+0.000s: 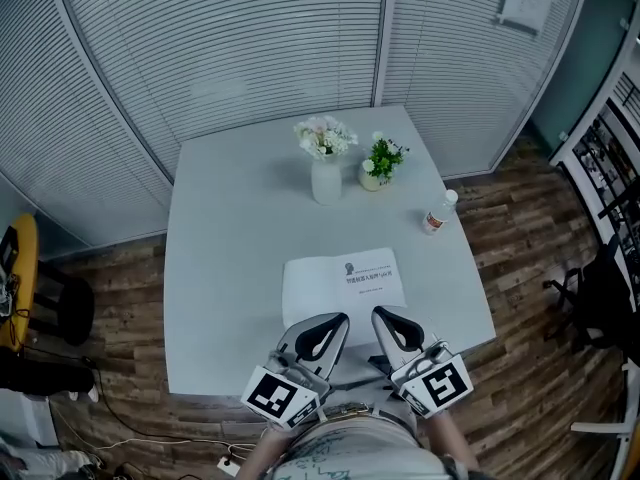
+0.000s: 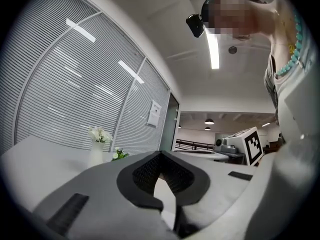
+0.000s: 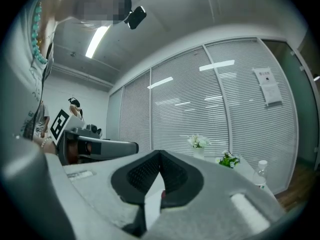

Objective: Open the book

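Two grey grippers, left (image 1: pixel 339 319) and right (image 1: pixel 378 313), jaws closed together and empty, point level at the near edge of a closed white book (image 1: pixel 340 280) lying flat on the pale grey surface (image 1: pixel 220 268). Beyond, well apart from the book, stand a white vase of white flowers (image 1: pixel 326 173), a small potted green plant (image 1: pixel 379 166) and a clear plastic bottle (image 1: pixel 436 214).

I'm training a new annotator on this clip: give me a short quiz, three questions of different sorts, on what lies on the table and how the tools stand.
1. True or false: the book lies open.
2. In the head view, which stands nearest the right edge of the table? A vase; B plant; C bottle.
3. Fill in: the left tool and the right tool each have jaws that are ___.

Key: 1 false; 2 C; 3 shut.
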Tool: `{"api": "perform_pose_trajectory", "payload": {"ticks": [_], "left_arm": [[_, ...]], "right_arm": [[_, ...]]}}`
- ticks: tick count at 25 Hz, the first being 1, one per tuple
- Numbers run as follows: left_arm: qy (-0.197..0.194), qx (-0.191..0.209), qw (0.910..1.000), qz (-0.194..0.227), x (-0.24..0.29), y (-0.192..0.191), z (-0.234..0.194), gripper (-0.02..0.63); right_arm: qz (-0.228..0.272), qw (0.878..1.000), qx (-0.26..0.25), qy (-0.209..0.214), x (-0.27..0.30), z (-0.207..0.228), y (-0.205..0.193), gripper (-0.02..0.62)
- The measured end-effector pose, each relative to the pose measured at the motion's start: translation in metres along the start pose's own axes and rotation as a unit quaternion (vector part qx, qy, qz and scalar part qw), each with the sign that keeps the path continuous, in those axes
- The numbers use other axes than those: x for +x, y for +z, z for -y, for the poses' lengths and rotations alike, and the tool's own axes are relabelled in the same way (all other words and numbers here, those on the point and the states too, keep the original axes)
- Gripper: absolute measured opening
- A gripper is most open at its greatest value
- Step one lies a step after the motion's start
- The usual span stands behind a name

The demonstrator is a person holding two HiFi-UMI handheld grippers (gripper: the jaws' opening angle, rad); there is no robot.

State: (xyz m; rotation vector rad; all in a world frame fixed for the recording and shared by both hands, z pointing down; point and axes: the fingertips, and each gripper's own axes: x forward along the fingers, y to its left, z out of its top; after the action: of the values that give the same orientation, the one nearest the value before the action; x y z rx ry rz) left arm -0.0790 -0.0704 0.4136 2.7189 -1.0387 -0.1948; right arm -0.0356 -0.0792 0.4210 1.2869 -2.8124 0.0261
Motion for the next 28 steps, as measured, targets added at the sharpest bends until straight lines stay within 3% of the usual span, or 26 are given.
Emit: {"api": "perform_pose_trajectory", "payload": {"ticks": [28], "left_arm": [[0.001,-0.002,0.9994,-0.034,0.002,-0.018,-0.002,-0.002]], "right_arm": [[-0.032,0.999,-0.012,0.017,0.007,-0.006,-0.016,0.002]]}}
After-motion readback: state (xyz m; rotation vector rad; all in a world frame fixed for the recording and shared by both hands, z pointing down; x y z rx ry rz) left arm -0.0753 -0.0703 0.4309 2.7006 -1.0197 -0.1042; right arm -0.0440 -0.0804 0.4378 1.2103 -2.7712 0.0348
